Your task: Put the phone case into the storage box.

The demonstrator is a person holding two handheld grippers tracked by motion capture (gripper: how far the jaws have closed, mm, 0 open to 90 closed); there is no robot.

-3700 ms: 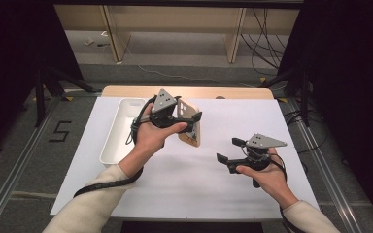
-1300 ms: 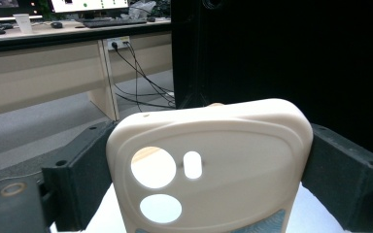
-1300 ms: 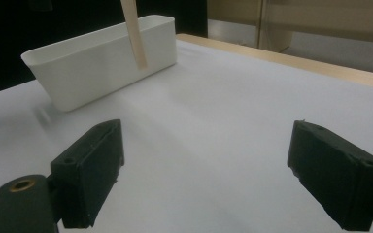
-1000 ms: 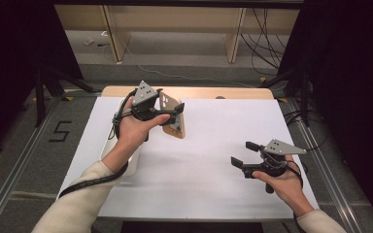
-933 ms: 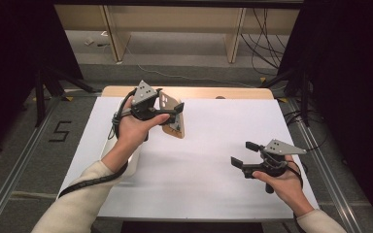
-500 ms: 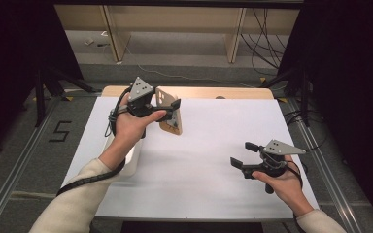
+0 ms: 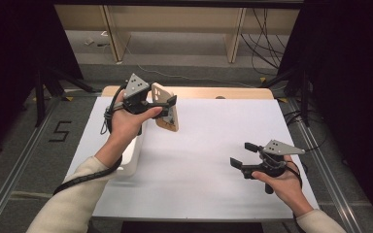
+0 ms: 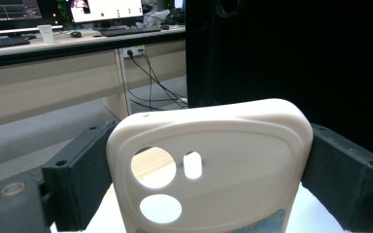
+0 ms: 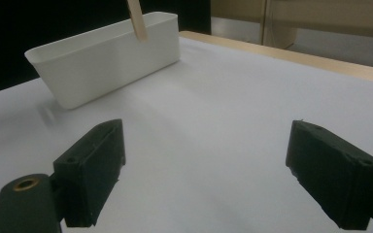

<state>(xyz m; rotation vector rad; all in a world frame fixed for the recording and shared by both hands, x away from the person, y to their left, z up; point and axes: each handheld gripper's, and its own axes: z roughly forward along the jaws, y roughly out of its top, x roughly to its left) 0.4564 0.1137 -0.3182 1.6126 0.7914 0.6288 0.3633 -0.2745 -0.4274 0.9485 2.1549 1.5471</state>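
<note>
Phone case: a cream, soft-looking phone case with round camera cut-outs is being held up in the air, just above and beside the white rectangular plastic bin, standing on edge, likely so it can go down into that bin.
Left gripper: the left gripper is pinching the phone case across its width, one black jaw pressing on each long edge, which is keeping the case upright and steady.
Right gripper: the right gripper is hovering low over the white table sheet, well apart from the bin, its jaws spread with nothing between them; it seems to be waiting.
Left gripper view: it is showing the cut-outs and both pads bearing on the case's sides, which the high view is leaving too small to tell.
Right gripper view: it is showing the bin's wall from the side, with the case's lower edge hanging over it.
High view: it is giving both hands relative to the bin.
</note>
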